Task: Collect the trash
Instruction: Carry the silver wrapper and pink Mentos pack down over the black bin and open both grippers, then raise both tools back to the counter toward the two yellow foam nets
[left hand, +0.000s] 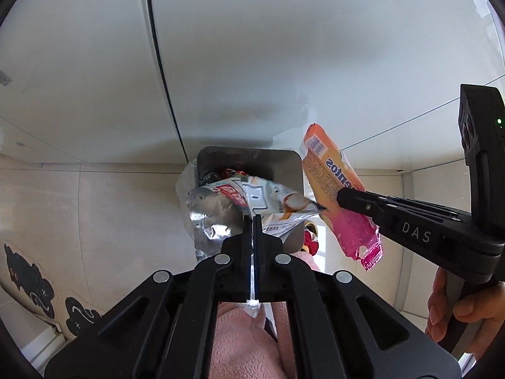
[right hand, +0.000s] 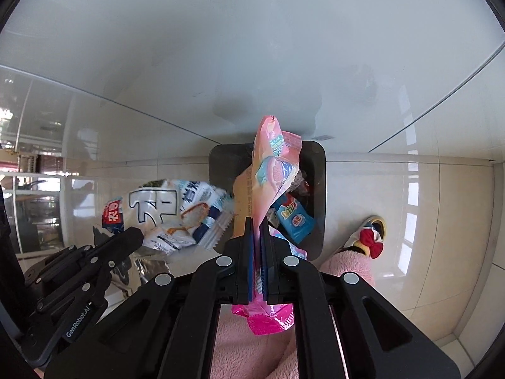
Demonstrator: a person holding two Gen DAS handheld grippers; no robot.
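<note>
My left gripper is shut on a white and silver snack bag, held over the left edge of a dark square trash bin. My right gripper is shut on a pink and orange candy wrapper, held above the bin. The bin holds several wrappers, one of them blue. The right gripper and its wrapper show in the left wrist view. The left gripper and its bag show in the right wrist view.
The bin stands on a beige tiled floor against a white wall. A slippered foot with a red bow and pink fleece trousers are right of the bin. A black-patterned mat lies at the left.
</note>
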